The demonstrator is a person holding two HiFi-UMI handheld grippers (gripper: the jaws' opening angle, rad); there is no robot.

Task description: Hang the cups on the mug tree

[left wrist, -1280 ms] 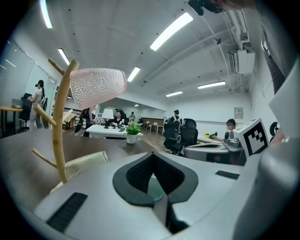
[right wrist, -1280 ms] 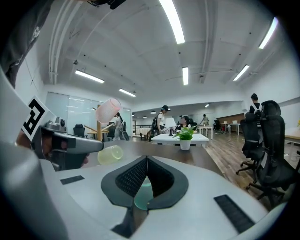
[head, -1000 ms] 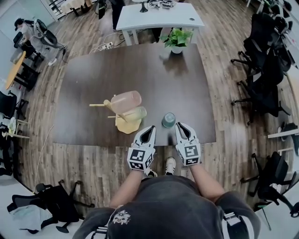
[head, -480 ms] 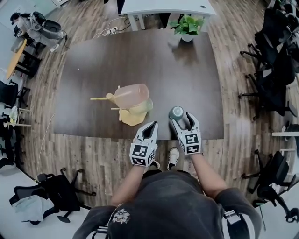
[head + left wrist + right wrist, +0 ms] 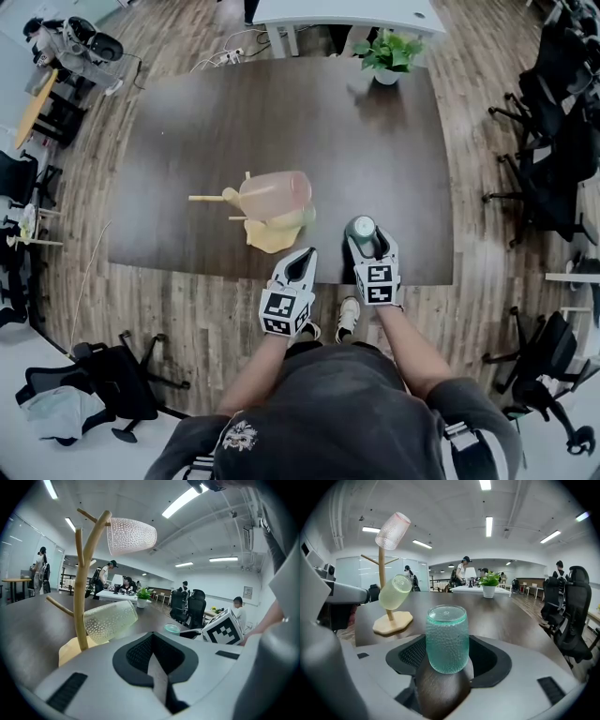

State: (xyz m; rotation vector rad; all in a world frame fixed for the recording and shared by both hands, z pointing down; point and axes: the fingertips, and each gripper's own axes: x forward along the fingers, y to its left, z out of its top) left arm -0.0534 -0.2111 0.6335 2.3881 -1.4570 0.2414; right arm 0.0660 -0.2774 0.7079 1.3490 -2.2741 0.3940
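Note:
A wooden mug tree (image 5: 272,236) stands near the table's front edge, with a pink cup (image 5: 275,194) hanging high on it and a yellow-green cup (image 5: 298,218) lower down. In the right gripper view the tree (image 5: 383,573) is to the left. A teal dimpled cup (image 5: 446,639) stands on the table between the jaws of my right gripper (image 5: 446,674). Those jaws are opening, and neither one presses on the cup (image 5: 361,228). My left gripper (image 5: 302,255) is shut and empty, just off the table's front edge, near the tree's base (image 5: 70,651).
A potted plant (image 5: 389,56) stands at the table's (image 5: 234,112) far right edge. Office chairs (image 5: 553,141) line the right side, and more chairs and desks stand at the left. People are in the room's background (image 5: 461,571).
My right gripper has moved forward to the teal cup, and its jaws have spread around it. The left gripper has hardly moved.

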